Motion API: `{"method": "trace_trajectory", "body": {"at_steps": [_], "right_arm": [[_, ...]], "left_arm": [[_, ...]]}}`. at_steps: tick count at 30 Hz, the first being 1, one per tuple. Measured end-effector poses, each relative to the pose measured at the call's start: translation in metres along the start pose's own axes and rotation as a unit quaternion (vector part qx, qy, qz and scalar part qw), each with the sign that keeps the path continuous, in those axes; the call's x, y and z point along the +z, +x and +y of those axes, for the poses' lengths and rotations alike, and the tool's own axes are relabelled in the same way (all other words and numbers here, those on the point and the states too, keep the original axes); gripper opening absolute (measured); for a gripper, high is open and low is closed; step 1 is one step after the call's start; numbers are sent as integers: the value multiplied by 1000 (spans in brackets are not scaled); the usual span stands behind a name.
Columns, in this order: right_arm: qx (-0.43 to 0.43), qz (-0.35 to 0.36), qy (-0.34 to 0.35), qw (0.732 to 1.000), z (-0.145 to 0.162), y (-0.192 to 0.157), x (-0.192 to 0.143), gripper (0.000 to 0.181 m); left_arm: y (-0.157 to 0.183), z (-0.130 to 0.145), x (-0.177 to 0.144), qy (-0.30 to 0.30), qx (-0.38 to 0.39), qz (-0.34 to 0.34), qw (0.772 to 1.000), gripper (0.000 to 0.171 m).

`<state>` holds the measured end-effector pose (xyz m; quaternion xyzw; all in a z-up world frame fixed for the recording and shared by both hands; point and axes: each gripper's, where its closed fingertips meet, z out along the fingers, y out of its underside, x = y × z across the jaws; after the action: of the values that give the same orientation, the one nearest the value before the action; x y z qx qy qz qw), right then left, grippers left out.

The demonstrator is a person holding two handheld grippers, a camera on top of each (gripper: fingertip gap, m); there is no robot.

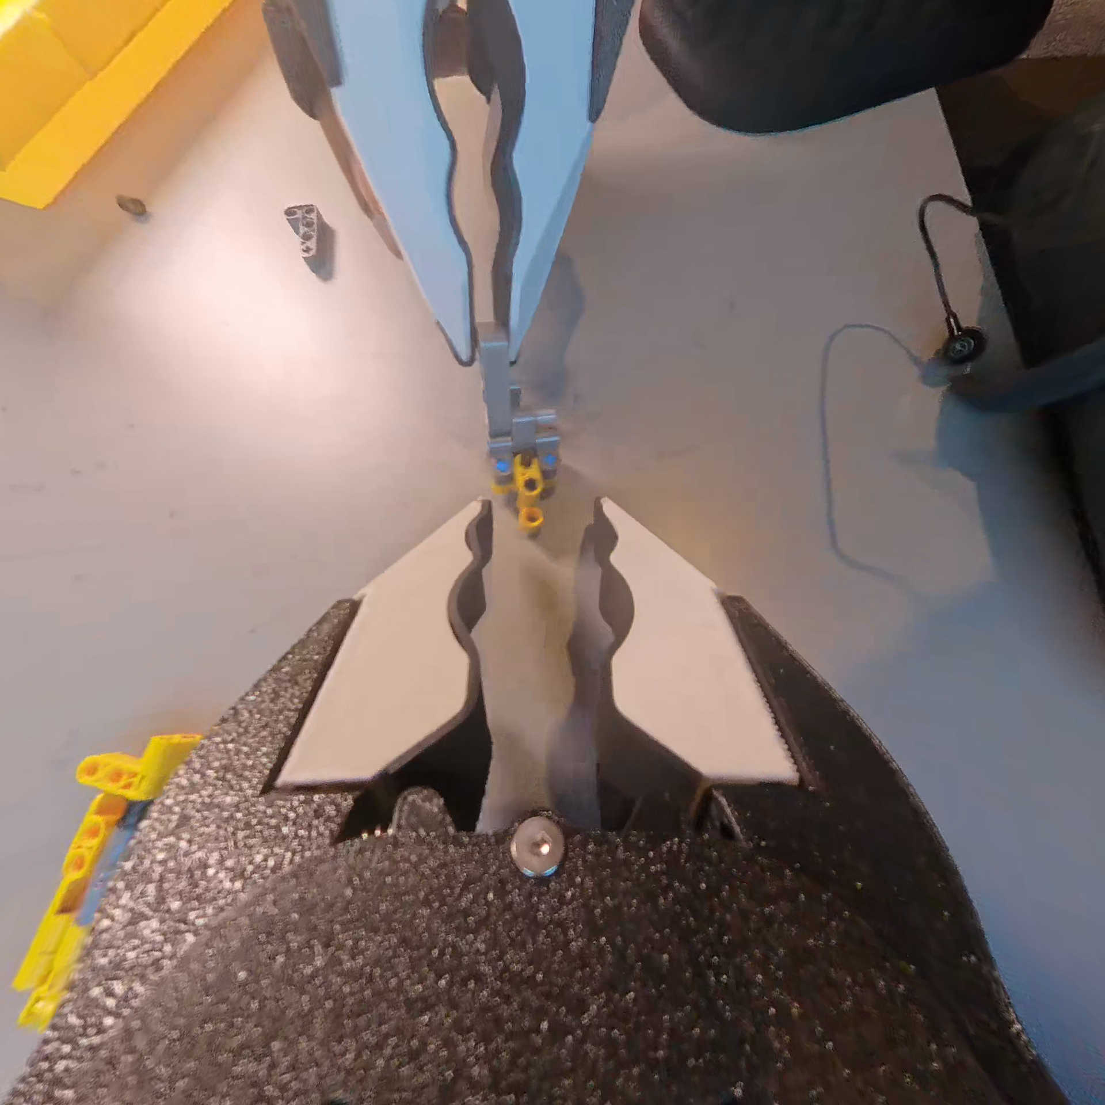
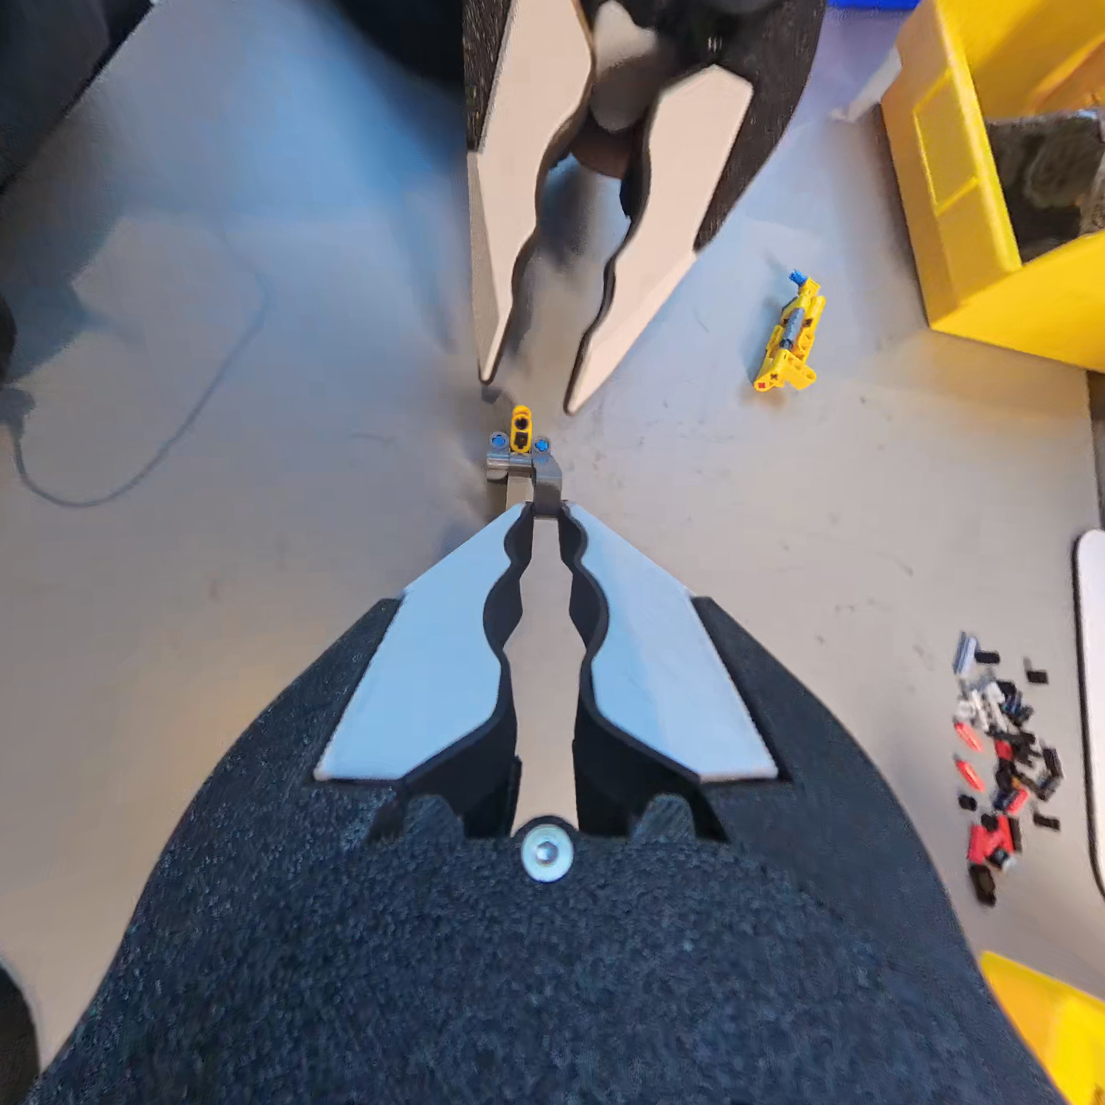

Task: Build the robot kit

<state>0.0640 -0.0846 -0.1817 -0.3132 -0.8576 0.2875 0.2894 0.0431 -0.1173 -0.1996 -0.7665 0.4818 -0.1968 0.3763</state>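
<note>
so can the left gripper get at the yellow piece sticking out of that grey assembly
Probably yes. The left gripper is open, and the yellow piece sits just ahead of its fingertips with nothing between. The right gripper grips the grey assembly from the opposite end, leaving that side free.

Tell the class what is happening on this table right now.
A person works two hand-held tools over a grey table. The right tool is shut on a small grey building-toy assembly with blue pins and a yellow connector at its far end. The left tool is open, its fingertips either side of that yellow end without gripping it. A yellow assembly, a pile of loose black and red pieces and yellow bins lie off to the side.
</note>
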Motion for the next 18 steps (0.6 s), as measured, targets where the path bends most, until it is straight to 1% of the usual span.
{"method": "trace_trajectory", "body": {"at_steps": [1, 2, 4, 5, 6, 7, 9, 11, 12, 14, 16, 18], "right_arm": [[-3, -5, 7, 1000, -1, 3, 0, 8], [-6, -4, 12, 1000, -2, 7, 2, 8], [-9, 7, 11, 1000, 2, 16, 6, 9], [-4, 25, 3, 1000, 7, 23, 7, 9], [6, 44, -5, 999, 13, 31, 7, 12], [27, 64, -17, 997, 21, 39, 4, 19], [70, 85, -28, 994, 35, 49, -11, 26], [113, 116, -26, 986, 45, 59, -35, 26], [134, 122, -35, 983, 52, 61, -46, 25], [176, 123, -77, 974, 75, 57, -64, 25], [195, 132, -120, 964, 98, 53, -73, 25], [219, 143, -132, 956, 113, 55, -75, 26]], "left_arm": [[1, 1, 5, -4, -9, 6, 1000, 33], [1, 3, 11, -13, -17, 6, 1000, 30], [-6, 5, 17, -26, -22, -21, 999, 14], [-8, 4, 18, -25, -30, -29, 999, 9], [-10, 4, 19, -26, -44, -40, 998, 8], [-12, 4, 19, -27, -58, -49, 997, 6], [-12, 3, 20, -28, -75, -62, 995, 6], [-8, 2, 20, -28, -86, -61, 994, 7], [-4, 1, 21, -27, -92, -52, 994, 8], [2, -1, 20, -23, -103, -32, 994, 12], [7, -2, 19, -23, -106, -14, 994, 13], [10, -1, 17, -21, -103, 0, 994, 13]]}}
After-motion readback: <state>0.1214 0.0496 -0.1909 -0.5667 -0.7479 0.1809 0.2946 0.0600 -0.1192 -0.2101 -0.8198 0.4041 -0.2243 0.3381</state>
